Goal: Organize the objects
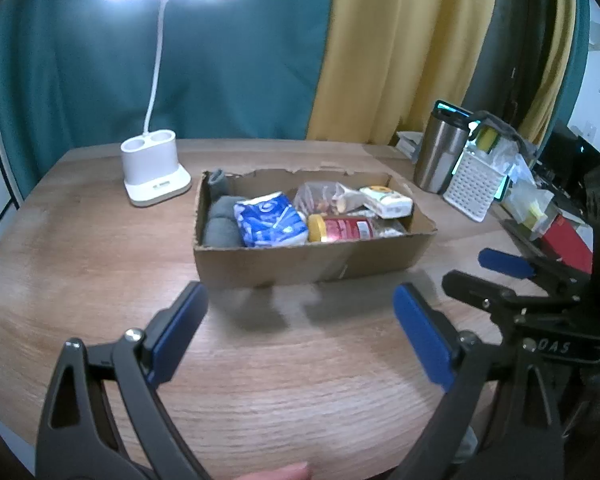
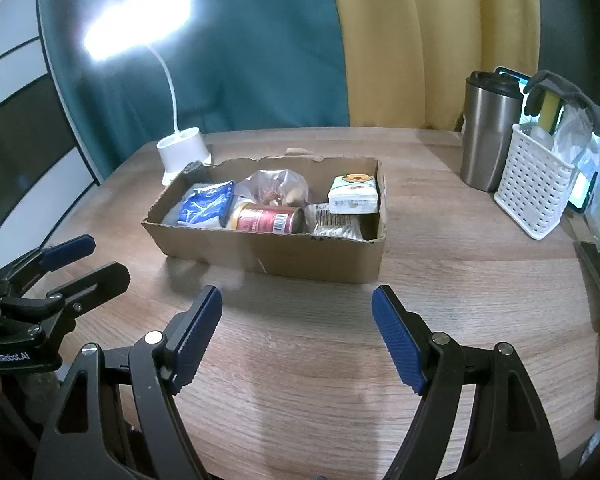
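Note:
A shallow cardboard box [image 1: 300, 262] [image 2: 300, 256] stands in the middle of the wooden table. In it lie a grey cloth [image 1: 220, 222], a blue tissue pack [image 1: 270, 220] [image 2: 208, 204], a red jar with a yellow lid [image 1: 340, 229] [image 2: 268, 219], a clear bag of snacks [image 1: 324, 196] [image 2: 276, 186], a white and yellow carton [image 1: 386, 201] [image 2: 354, 194] and a striped packet [image 2: 336, 226]. My left gripper [image 1: 300, 336] is open and empty, in front of the box. My right gripper [image 2: 298, 334] is open and empty, also in front of it. Each shows at the edge of the other's view.
A lit white desk lamp [image 1: 156, 172] [image 2: 184, 152] stands behind the box on the left. A steel tumbler [image 1: 440, 152] [image 2: 490, 128] and a white perforated basket [image 1: 474, 184] [image 2: 534, 188] with bags stand on the right, with more clutter beyond. Curtains hang behind the table.

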A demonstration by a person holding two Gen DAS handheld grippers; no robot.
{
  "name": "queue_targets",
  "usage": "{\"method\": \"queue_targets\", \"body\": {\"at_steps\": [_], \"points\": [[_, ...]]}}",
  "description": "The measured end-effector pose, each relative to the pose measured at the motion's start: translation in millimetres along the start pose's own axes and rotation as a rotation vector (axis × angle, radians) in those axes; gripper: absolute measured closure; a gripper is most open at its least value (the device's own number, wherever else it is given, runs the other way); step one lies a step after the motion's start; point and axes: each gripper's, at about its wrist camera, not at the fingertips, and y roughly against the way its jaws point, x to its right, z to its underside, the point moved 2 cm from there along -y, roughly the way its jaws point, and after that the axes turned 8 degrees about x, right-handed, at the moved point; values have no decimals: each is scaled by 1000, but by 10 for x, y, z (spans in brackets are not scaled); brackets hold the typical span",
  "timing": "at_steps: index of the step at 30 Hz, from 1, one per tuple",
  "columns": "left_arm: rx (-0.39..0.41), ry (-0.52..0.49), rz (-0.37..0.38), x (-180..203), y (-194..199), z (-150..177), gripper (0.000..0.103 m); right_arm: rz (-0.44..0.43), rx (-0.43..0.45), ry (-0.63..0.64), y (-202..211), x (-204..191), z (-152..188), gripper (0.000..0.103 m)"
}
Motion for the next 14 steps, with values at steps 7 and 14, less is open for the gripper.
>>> {"method": "queue_targets", "body": {"at_steps": [7, 14], "points": [[-12, 1, -2, -13, -58, 3, 8, -2, -4, -1, -28, 2, -5, 23], [10, -23, 14, -111, -100, -43, 8, -26, -16, 10, -71, 35, 15, 23]]}}
